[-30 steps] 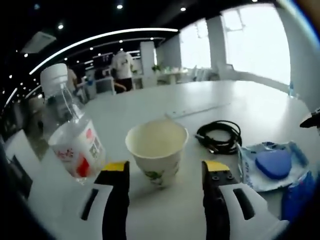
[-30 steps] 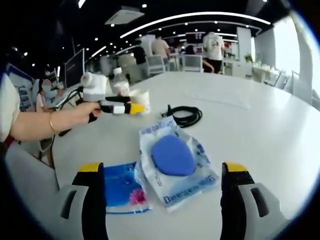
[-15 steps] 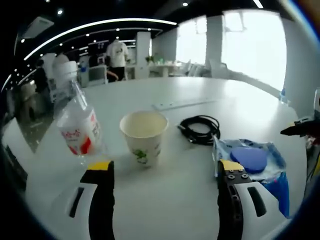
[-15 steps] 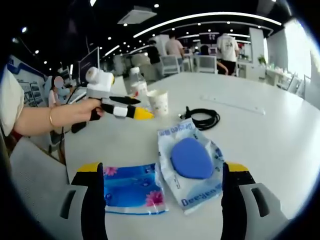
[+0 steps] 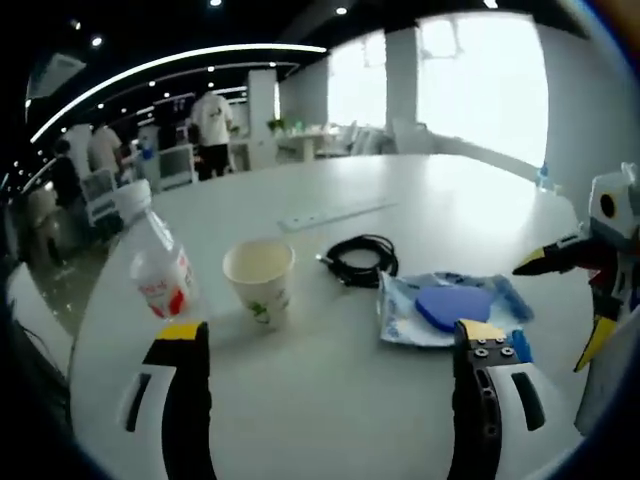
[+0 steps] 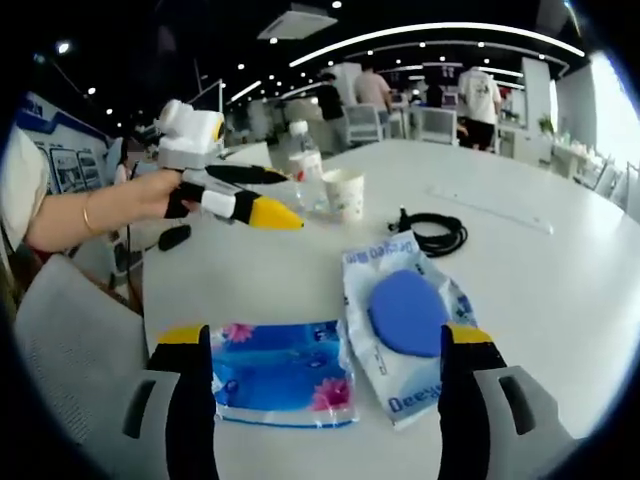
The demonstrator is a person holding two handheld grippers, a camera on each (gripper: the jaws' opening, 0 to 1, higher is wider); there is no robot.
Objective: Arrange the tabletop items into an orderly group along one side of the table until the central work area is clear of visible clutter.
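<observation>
On the white table [image 5: 330, 420], a plastic water bottle [image 5: 155, 265] with a red label stands upright next to a white paper cup [image 5: 260, 280]. A coiled black cable [image 5: 360, 262] lies right of the cup, then a clear bag holding a blue pad [image 5: 450, 307]. My left gripper [image 5: 330, 335] is open and empty, well short of the cup. My right gripper [image 6: 325, 340] is open too, low over a blue tissue pack [image 6: 285, 370] and the bag [image 6: 405, 315]. In the right gripper view a hand holds the left gripper [image 6: 290, 202] near the cup [image 6: 345, 193].
A small black object [image 6: 172, 237] lies at the table's near edge under the hand. A grey chair back [image 6: 70, 340] stands close to that edge. A flat white strip [image 5: 335, 212] lies beyond the cable. People and desks stand far behind the table.
Both views have drawn back from the table items. My left gripper, which stood around the paper cup, is now clear of it. The items themselves have not moved.
</observation>
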